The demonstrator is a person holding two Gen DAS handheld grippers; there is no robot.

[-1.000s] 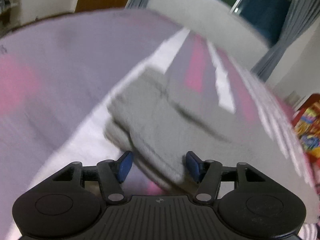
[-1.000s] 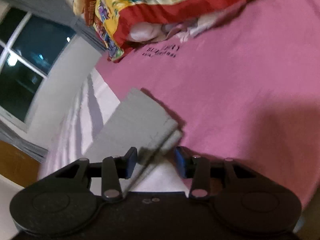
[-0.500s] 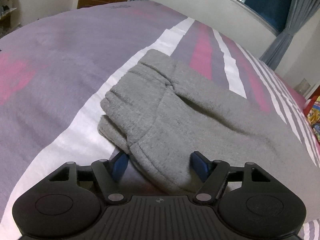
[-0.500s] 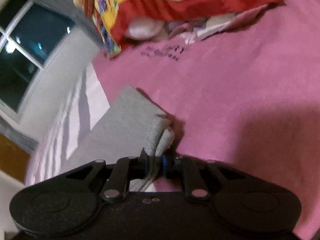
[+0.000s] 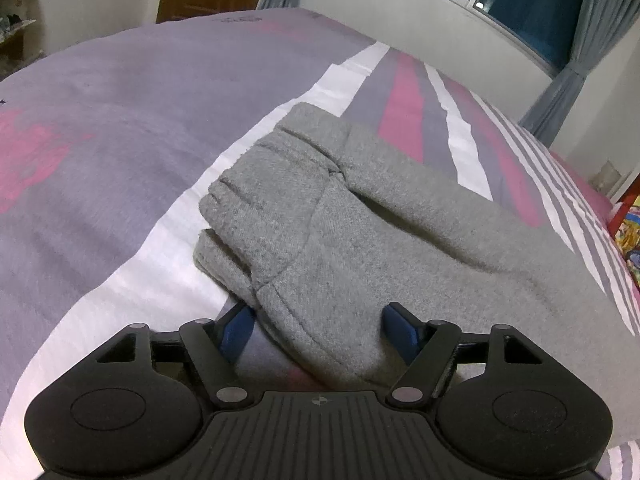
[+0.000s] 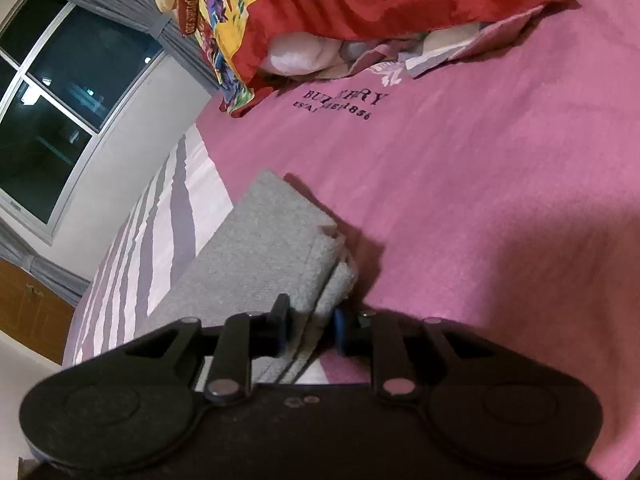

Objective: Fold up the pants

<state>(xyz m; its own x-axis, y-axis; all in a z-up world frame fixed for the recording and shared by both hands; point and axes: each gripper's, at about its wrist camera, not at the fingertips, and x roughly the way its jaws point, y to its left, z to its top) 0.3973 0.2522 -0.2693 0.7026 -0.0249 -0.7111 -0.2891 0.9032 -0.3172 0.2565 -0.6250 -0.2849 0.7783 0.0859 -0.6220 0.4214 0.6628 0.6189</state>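
Observation:
Grey sweatpants point(image 5: 360, 232) lie on the bed, legs stacked one on the other. In the left wrist view the waistband end lies between the jaws of my left gripper point(image 5: 320, 328), which stands wide open around it. In the right wrist view the leg cuffs point(image 6: 320, 280) lie on the pink sheet, and my right gripper point(image 6: 308, 328) is shut on the stacked cuff layers.
The bed cover point(image 5: 120, 140) is purple with white and pink stripes. A pink sheet point(image 6: 480, 200) with dark lettering lies at the cuff end. A red and yellow patterned pillow point(image 6: 320, 8) lies beyond it. A window point(image 6: 48, 120) and curtains line the wall.
My right gripper closed on the leg cuffs. My left gripper stayed open at the waistband and steadied after a blurred move.

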